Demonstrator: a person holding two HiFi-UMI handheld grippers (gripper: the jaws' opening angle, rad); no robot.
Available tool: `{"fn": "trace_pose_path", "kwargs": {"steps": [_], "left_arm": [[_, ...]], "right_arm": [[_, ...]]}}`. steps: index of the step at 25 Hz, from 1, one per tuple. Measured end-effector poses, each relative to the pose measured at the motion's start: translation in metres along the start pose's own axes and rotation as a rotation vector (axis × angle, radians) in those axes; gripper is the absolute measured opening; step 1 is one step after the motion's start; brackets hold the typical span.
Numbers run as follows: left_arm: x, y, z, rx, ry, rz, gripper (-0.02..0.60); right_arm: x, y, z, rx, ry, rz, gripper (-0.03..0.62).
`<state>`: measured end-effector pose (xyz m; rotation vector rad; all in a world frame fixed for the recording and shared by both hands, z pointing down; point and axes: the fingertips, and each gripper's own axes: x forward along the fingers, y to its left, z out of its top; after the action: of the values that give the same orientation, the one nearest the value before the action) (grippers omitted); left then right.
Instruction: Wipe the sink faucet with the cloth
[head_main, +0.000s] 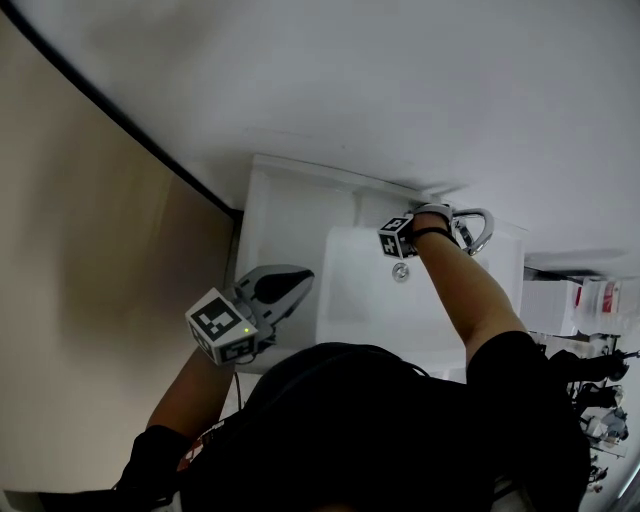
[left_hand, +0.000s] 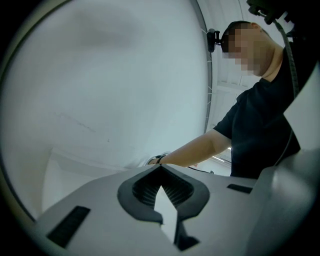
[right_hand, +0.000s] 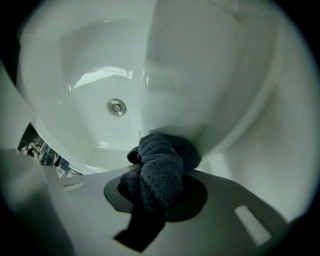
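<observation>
Risk at the grip: the cloth is bunched into a thick wad, and only part of it sits between the jaws. A firm rub against the metal could drag it loose and drop it into the basin.
Risk at the contact: with so little cloth ahead of the jaw tips, the hard tips may themselves scrape the faucet if the wrist tilts.
Risk of missed spots: a tight wad probably touches only a narrow strip, so the far side of the curved spout may go unwiped.
Right claw: closed to a narrow gap, clamped on the dark grey knitted cloth. The cloth bulges out past the tips.
Cloth contact: the front of the wad presses against a pale, glossy curved surface directly ahead of the claw. Judging from the head view, this is the faucet or the ledge at its base; which of the two cannot be told.
Faucet: a chrome loop-shaped spout at the back right of the sink, just beside the right hand.
Sink: white, with a flat ledge on the left and a round metal drain in the basin below the claw.
Left claw: jaw tips closed together, with nothing between them. It hangs over the sink's left front edge, well apart from the faucet, taking no part in the wiping.
Surroundings: a plain white wall behind the sink.
</observation>
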<state>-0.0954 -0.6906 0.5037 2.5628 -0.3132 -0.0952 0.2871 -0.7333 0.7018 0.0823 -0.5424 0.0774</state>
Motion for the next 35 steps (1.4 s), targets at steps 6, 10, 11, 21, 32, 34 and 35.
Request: {"fn": "trace_pose_path", "kwargs": {"steps": [6,10,11,21,32,34,35], "left_arm": [[0.009,0.000,-0.004,-0.024,0.020,-0.004,0.000],[0.013,-0.005,-0.007,-0.032,0.022,-0.011,0.000],[0.015,-0.007,-0.007,-0.030,0.024,-0.015,0.000],[0.010,-0.037,-0.013,0.000,0.056,-0.016,0.000],[0.013,-0.076,0.002,0.020,0.017,-0.027,0.000],[0.022,-0.087,0.003,0.040,0.023,-0.046,0.000],[0.026,-0.092,0.002,0.055,0.031,-0.052,0.000]], "right_arm": [[0.033,0.023,0.004,-0.048,0.046,-0.026,0.081],[-0.018,0.008,0.014,-0.014,-0.071,-0.059,0.081],[-0.033,-0.001,0.014,0.000,-0.091,-0.079,0.081],[0.004,-0.017,0.010,0.104,-0.051,0.008,0.081],[-0.152,0.075,0.064,0.607,-1.027,0.022,0.083],[-0.153,0.100,0.054,0.702,-1.161,0.095,0.083],[-0.145,0.107,0.045,0.759,-1.212,0.122,0.081]]}}
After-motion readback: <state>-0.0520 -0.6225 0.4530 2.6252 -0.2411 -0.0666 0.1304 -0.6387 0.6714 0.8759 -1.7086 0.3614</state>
